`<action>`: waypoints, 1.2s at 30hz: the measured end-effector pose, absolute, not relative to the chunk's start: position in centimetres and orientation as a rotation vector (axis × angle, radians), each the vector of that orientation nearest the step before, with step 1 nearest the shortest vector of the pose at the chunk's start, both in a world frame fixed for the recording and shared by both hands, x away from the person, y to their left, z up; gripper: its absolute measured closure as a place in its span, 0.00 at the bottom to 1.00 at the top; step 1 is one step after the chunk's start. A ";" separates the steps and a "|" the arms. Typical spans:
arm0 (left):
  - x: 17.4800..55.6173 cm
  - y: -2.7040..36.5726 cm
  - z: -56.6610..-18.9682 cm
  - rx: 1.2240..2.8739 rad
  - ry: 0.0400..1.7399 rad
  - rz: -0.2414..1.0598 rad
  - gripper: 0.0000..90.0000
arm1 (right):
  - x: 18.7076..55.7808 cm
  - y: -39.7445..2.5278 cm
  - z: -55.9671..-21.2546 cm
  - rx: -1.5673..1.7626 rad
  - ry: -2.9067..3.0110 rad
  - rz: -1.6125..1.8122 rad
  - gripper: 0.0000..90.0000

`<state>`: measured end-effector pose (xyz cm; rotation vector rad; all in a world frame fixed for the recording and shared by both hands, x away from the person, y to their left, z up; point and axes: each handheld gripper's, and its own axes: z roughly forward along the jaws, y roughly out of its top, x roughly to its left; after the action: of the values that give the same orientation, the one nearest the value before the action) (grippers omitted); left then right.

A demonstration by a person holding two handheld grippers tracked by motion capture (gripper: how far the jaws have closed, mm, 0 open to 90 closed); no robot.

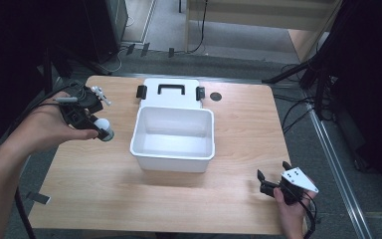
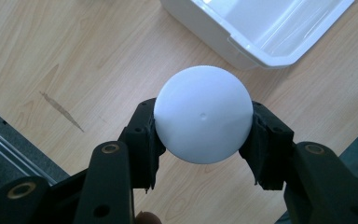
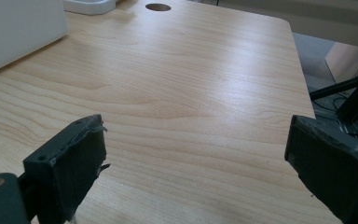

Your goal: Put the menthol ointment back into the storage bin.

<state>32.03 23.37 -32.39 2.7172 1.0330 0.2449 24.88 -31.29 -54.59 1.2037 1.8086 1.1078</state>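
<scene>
With left tongs (image 2: 200, 140) clamped on the white ball (image 2: 203, 120) above the surface (image 1: 238, 179) left of the open white bin (image 1: 173, 154), carry level over the bin rim before releasing; keep right tongs (image 3: 196, 163), spread wide, clear.

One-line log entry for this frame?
left tool: shut on white ball, left of white bin | right tool: open, empty | bin: open, empty

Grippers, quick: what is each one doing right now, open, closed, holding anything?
Left gripper: closed on the white ball, held above the table.
Right gripper: open, holding nothing.
</scene>
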 end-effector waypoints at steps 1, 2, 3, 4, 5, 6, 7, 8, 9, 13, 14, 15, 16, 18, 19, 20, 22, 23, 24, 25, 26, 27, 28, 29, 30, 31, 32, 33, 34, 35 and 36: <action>32.1 23.3 -32.3 2.713 1.034 0.243 0.58 | 24.9 -31.3 -54.6 1.201 1.809 1.106 0.06; 32.1 23.2 -32.2 2.710 1.030 0.236 0.58 | 24.9 -31.2 -54.6 1.203 1.808 1.104 0.06; 32.1 23.1 -32.1 2.711 1.028 0.236 0.58 | 24.9 -31.2 -54.6 1.197 1.809 1.100 0.06; 32.2 23.0 -32.1 2.718 1.023 0.233 0.58 | 24.9 -31.2 -54.6 1.198 1.809 1.099 0.06; 32.3 22.8 -32.1 2.719 1.021 0.238 0.58 | 24.9 -31.2 -54.6 1.199 1.809 1.099 0.06; 32.3 22.7 -32.0 2.723 1.017 0.235 0.58 | 24.9 -31.2 -54.6 1.199 1.809 1.099 0.06; 32.4 22.6 -32.0 2.726 1.012 0.232 0.58 | 24.9 -31.2 -54.6 1.199 1.809 1.098 0.06; 32.4 22.5 -31.9 2.723 1.013 0.232 0.58 | 24.9 -31.2 -54.6 1.201 1.809 1.099 0.06; 32.5 22.3 -31.9 2.723 1.010 0.233 0.58 | 24.9 -31.2 -54.6 1.200 1.809 1.100 0.06; 32.7 21.8 -31.5 2.731 0.988 0.235 0.58 | 24.9 -31.2 -54.6 1.200 1.810 1.098 0.06; 32.7 21.6 -31.4 2.733 0.981 0.234 0.58 | 24.9 -31.2 -54.6 1.200 1.810 1.098 0.06; 32.8 21.4 -31.3 2.735 0.976 0.236 0.58 | 24.9 -31.2 -54.6 1.200 1.810 1.098 0.06; 32.8 21.3 -31.2 2.736 0.969 0.238 0.58 | 24.9 -31.2 -54.6 1.200 1.810 1.099 0.06; 32.8 20.9 -31.1 2.738 0.960 0.240 0.58 | 24.9 -31.2 -54.6 1.198 1.809 1.101 0.06; 32.9 20.8 -31.1 2.739 0.956 0.242 0.58 | 24.8 -31.2 -54.6 1.203 1.808 1.103 0.06; 32.9 20.5 -31.1 2.743 0.955 0.241 0.58 | 24.9 -31.2 -54.6 1.202 1.807 1.103 0.06; 33.0 20.3 -31.1 2.749 0.944 0.241 0.58 | 24.9 -31.2 -54.6 1.204 1.808 1.103 0.06; 33.0 20.1 -31.1 2.745 0.947 0.242 0.58 | 24.9 -31.2 -54.6 1.203 1.809 1.103 0.06; 33.1 20.0 -31.2 2.745 0.943 0.242 0.58 | 24.9 -31.2 -54.6 1.202 1.809 1.102 0.06; 33.2 19.8 -31.2 2.749 0.940 0.242 0.58 | 24.9 -31.2 -54.6 1.202 1.809 1.102 0.06; 33.3 19.6 -31.2 2.751 0.936 0.240 0.58 | 24.9 -31.2 -54.6 1.204 1.808 1.103 0.06; 33.4 19.5 -31.2 2.753 0.930 0.242 0.58 | 24.9 -31.3 -54.6 1.200 1.808 1.104 0.06; 33.4 19.3 -31.3 2.756 0.927 0.237 0.58 | 24.9 -31.3 -54.6 1.201 1.808 1.105 0.06; 33.5 19.2 -31.3 2.757 0.921 0.240 0.58 | 24.9 -31.3 -54.6 1.200 1.808 1.105 0.06; 33.6 19.0 -31.3 2.760 0.918 0.238 0.58 | 24.9 -31.3 -54.6 1.202 1.808 1.106 0.06; 33.6 18.9 -31.3 2.761 0.915 0.240 0.58 | 24.9 -31.3 -54.6 1.202 1.808 1.106 0.06; 33.7 18.7 -31.3 2.762 0.908 0.237 0.58 | 24.9 -31.3 -54.6 1.202 1.808 1.106 0.06; 33.8 18.6 -31.3 2.761 0.903 0.234 0.58 | 24.8 -31.3 -54.6 1.203 1.806 1.107 0.06; 33.8 18.4 -31.3 2.758 0.902 0.233 0.58 | 24.8 -31.3 -54.6 1.204 1.806 1.110 0.06; 33.9 18.3 -31.4 2.758 0.893 0.230 0.58 | 24.8 -31.3 -54.6 1.208 1.805 1.112 0.06; 33.9 18.1 -31.5 2.756 0.894 0.229 0.58 | 24.8 -31.3 -54.6 1.210 1.805 1.113 0.06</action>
<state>33.94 18.11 -31.51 2.7564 0.8938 0.2288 24.83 -31.31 -54.58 1.2099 1.8046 1.1131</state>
